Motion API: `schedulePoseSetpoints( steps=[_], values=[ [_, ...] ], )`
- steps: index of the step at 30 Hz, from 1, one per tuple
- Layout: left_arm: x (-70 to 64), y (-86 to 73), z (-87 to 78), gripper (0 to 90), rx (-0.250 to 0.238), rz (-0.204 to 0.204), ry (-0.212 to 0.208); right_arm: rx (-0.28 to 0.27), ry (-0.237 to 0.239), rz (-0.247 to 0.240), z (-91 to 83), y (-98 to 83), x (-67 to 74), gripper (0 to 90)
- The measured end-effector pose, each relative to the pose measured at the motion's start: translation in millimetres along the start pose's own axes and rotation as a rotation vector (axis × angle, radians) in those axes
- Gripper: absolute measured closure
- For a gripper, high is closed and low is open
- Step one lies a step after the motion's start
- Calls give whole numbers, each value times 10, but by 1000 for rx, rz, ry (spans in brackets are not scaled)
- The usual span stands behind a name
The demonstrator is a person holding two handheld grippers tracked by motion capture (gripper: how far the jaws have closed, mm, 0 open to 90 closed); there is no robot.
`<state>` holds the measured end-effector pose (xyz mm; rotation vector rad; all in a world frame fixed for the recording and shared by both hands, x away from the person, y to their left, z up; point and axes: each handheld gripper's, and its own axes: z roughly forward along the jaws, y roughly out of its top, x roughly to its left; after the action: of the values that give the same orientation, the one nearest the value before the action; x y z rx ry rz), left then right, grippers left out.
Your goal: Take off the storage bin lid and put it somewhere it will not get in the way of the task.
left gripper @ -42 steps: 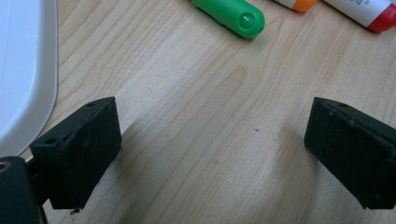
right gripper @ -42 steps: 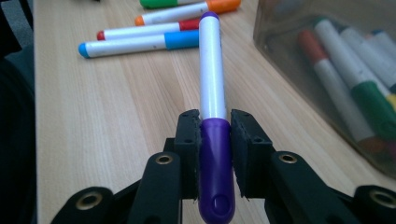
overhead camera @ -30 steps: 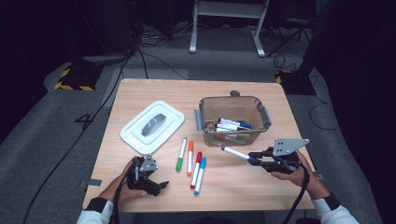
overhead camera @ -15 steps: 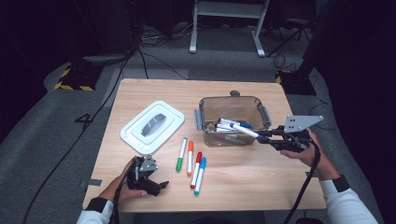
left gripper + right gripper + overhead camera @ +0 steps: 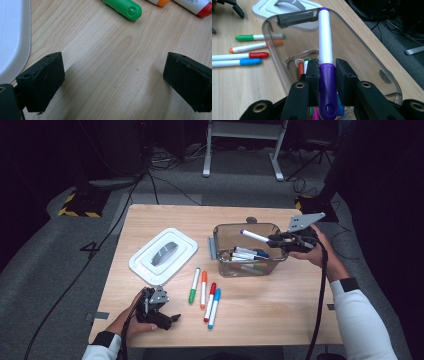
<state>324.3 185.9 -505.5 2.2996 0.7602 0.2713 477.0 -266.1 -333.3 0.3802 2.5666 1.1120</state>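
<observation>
The right tool (image 5: 277,239) is clamped on a purple marker (image 5: 256,236), its jaws pressing the marker's purple cap from both sides in the right gripper view (image 5: 326,82), with the white barrel running on ahead to a purple end. In the high view the tool hangs over the right end of a clear bin (image 5: 248,265), held by the right hand (image 5: 311,251), and the marker sticks out level to the left above the bin's open top, clear of the contents. Inside the bin lie several more markers (image 5: 246,254) in a loose heap; the right gripper view looks down past the held marker at the bin's curved rim (image 5: 372,56) and a grey latch (image 5: 297,18) on its far end. Just left of the bin, on the table (image 5: 280,310), four markers lie side by side: green (image 5: 194,285), orange (image 5: 203,289), red (image 5: 210,301) and blue (image 5: 214,308). Beyond them sits a white lid (image 5: 162,255) with a grey handle, flat on the table. The left tool (image 5: 170,319) rests at the near left edge of the table in the left hand (image 5: 135,317), well apart from the bin; its jaws stand wide with nothing between them, bare wood (image 5: 112,75) showing in the gap in the left gripper view, the green marker's end (image 5: 125,8) and the lid's edge (image 5: 12,37) lying ahead of it.
</observation>
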Motion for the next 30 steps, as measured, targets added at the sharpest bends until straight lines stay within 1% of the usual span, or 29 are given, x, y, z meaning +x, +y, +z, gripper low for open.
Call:
schedulePoseSetpoints(
  steps=[4, 10, 13, 14, 18, 20, 21, 22, 23, 24, 25, 26, 27, 28, 29, 30],
  values=[
    [1, 0, 0, 41, 0, 1, -1, 27, 31, 6, 176, 32, -92, 738],
    [3, 1, 1, 41, 0, 2, -2, 110, 62, -6, 476, -2, -188, 737],
    [3, 1, 1, 41, 0, 3, -2, 144, 81, -4, 602, -24, -220, 737],
    [3, 1, 1, 41, 0, 3, -2, 158, 81, -4, 639, -31, -226, 737],
    [1, 0, 0, 42, 0, 1, -2, 207, 87, -8, 734, -51, -231, 736],
    [1, 0, 0, 42, 0, 1, -2, 217, 81, 2, 761, -63, -227, 736],
    [1, 0, 0, 42, 0, 1, -2, 223, 86, 5, 770, -72, -226, 738],
    [1, 0, 0, 42, 0, 1, -2, 223, 82, 7, 777, -81, -224, 715],
    [0, 0, 0, 42, 0, 1, -1, 221, 73, 13, 774, -86, -222, 655],
    [1, 0, 0, 42, 0, 1, -1, 213, 41, 31, 766, -93, -226, 636],
    [1, 0, 0, 42, 0, 1, -1, 202, 36, 47, 743, -104, -227, 623],
    [1, 0, 0, 42, 0, 1, -1, 183, 29, 51, 711, -115, -225, 608],
    [0, 0, 0, 42, 0, 1, -1, 161, 8, 67, 672, -125, -222, 568],
    [0, 0, 0, 42, 0, 1, -1, 141, -15, 97, 630, -134, -223, 526],
    [0, 0, 0, 42, 0, 1, -1, 117, -24, 120, 583, -146, -221, 508],
    [0, 0, 0, 42, 0, 1, -1, 99, -34, 133, 530, -156, -209, 476]
  ],
)
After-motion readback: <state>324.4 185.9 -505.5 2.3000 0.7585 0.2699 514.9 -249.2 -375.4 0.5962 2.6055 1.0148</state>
